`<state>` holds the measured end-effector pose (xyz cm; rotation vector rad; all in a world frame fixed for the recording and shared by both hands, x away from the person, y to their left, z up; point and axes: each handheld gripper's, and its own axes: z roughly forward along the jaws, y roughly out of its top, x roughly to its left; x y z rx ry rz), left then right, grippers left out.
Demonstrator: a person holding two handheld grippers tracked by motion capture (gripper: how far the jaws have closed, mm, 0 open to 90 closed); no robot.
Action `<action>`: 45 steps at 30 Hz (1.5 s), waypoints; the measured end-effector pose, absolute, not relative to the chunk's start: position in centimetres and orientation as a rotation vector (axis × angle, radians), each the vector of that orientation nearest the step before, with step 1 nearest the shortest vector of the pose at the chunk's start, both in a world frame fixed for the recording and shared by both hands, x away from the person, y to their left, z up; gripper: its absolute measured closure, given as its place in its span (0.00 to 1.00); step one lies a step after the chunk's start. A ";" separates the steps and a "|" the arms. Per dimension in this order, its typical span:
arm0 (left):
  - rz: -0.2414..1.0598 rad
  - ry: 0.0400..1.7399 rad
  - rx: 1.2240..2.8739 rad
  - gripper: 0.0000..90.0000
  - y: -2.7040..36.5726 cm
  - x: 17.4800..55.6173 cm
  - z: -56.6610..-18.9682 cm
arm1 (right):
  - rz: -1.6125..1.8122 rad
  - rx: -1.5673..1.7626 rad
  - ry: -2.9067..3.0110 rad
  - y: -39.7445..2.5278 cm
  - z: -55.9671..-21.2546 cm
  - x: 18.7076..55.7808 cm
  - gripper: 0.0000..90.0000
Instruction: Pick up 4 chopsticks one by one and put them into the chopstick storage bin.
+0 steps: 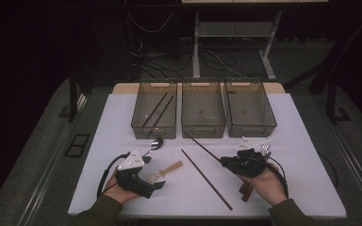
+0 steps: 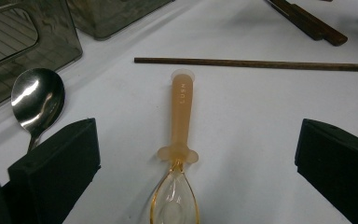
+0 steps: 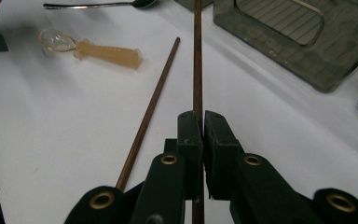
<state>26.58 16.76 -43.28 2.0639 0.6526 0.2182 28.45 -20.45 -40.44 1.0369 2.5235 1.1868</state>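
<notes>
My right gripper (image 3: 203, 119) is shut on a dark wooden chopstick (image 3: 198, 70), which points away from the jaws toward the bins. In the high view that gripper (image 1: 224, 162) sits at the front right, with the held chopstick (image 1: 202, 146) slanting up-left above the table. A second chopstick (image 1: 206, 179) lies flat on the white table. My left gripper (image 1: 156, 179) is open at the front left. A plastic spoon (image 2: 181, 116) with a tan handle and clear bowl lies between its wide-apart jaws, bowl end nearest the camera. Beside the left jaw lies a metal spoon (image 2: 37, 98).
Three smoky transparent bins (image 1: 203, 113) stand in a row at the back; the left bin (image 1: 154, 110) holds two chopsticks. Dark brown pieces (image 1: 245, 190) lie under the right hand. The white table (image 1: 301, 160) ends just in front of both hands.
</notes>
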 end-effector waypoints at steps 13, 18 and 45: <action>0.200 0.616 2.054 0.00 16.9 26.7 -43.5 | 1.264 1.024 2.481 -19.6 -38.8 30.2 0.95; 0.206 0.575 2.057 0.00 16.7 26.7 -43.5 | 1.288 1.040 2.468 -18.9 -38.6 31.4 0.95; 0.203 0.585 2.037 0.00 16.2 26.6 -43.4 | 1.338 1.103 2.374 -13.3 -36.0 37.3 0.95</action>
